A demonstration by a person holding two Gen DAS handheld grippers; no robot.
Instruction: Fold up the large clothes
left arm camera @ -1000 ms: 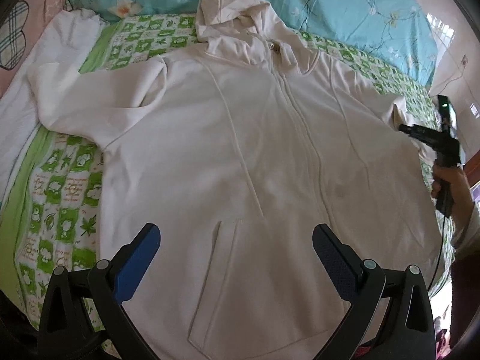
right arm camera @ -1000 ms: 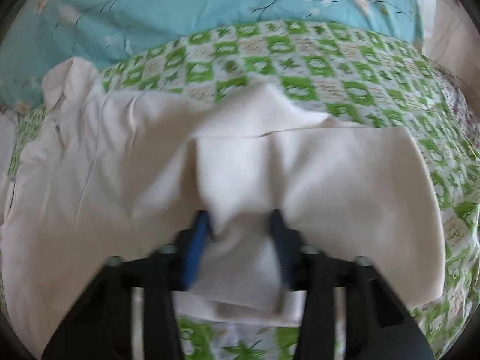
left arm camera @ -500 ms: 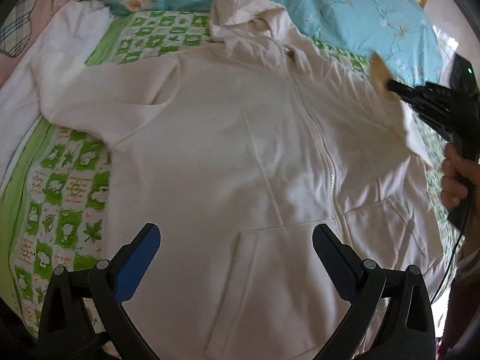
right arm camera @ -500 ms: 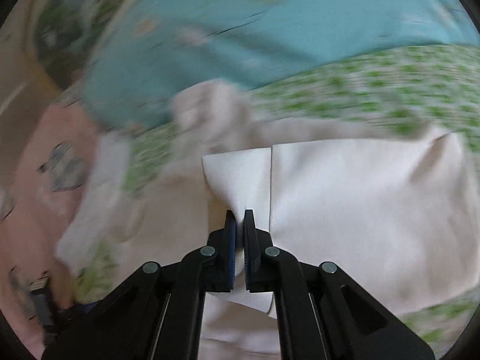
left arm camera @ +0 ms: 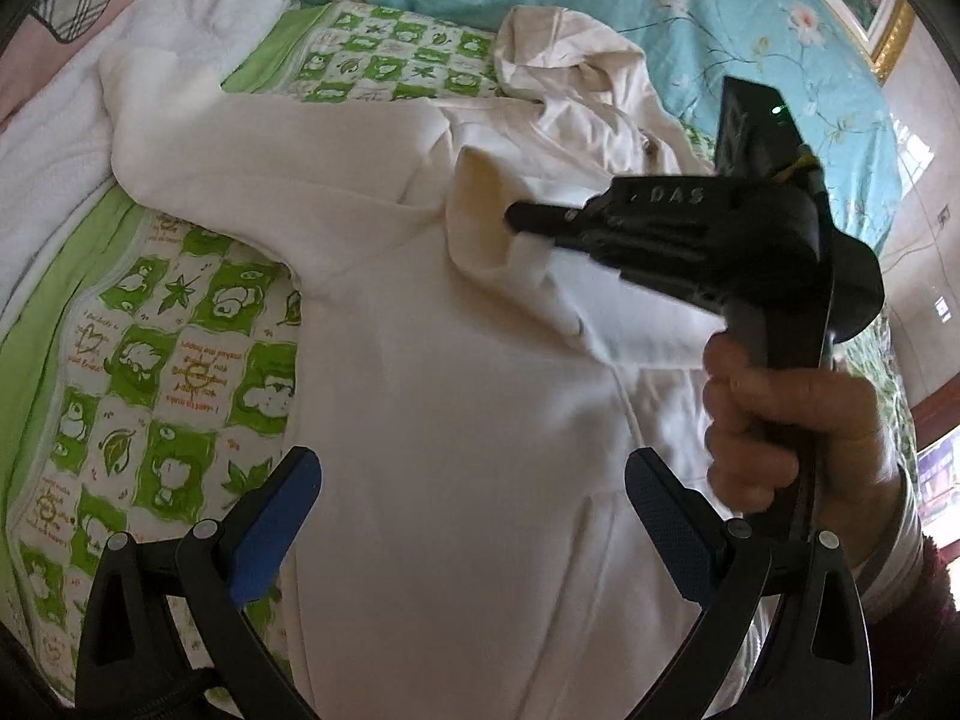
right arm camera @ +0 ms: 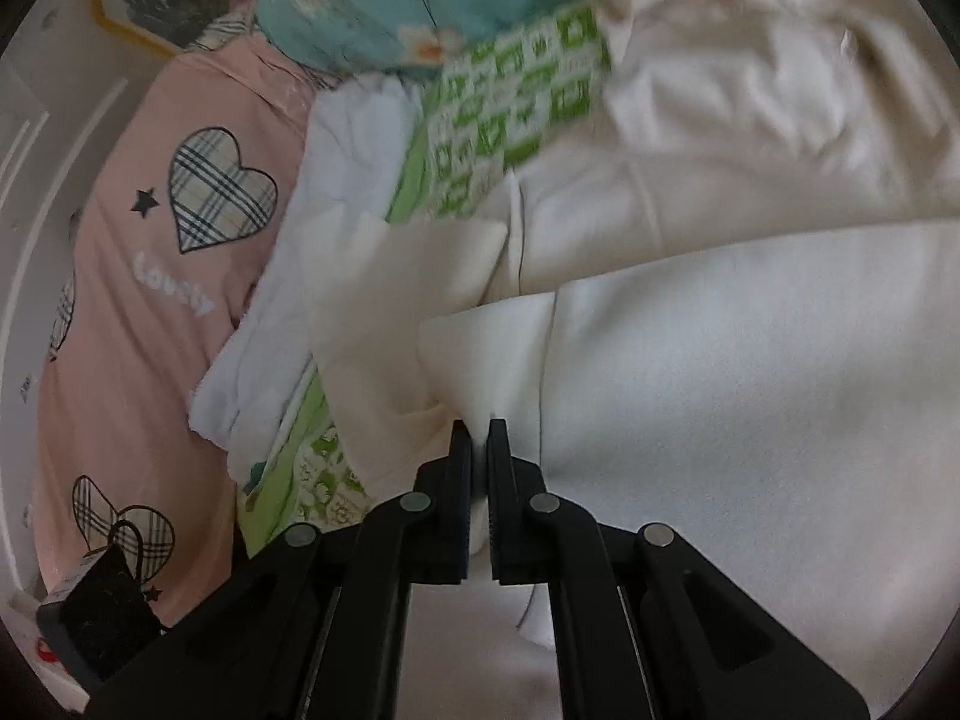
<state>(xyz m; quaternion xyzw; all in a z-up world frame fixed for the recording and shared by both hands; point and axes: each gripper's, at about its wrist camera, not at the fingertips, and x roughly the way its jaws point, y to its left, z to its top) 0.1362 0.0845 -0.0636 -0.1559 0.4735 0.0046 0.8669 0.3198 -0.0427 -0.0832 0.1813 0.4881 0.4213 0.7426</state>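
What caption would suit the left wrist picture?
Right gripper carries the cream hoodie's sleeve across its body while the open left gripper waits.

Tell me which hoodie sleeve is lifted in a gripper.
The sleeve pinched in the right gripper, carried over the hoodie's chest. The other sleeve lies flat on the bed; the left gripper is open and empty.

A bed's green-and-white checked quilt (left arm camera: 180, 360) meets a turquoise floral blanket (left arm camera: 690, 12) below a gilt-framed picture (left arm camera: 888, 30) (daylight brightens the pale wall).
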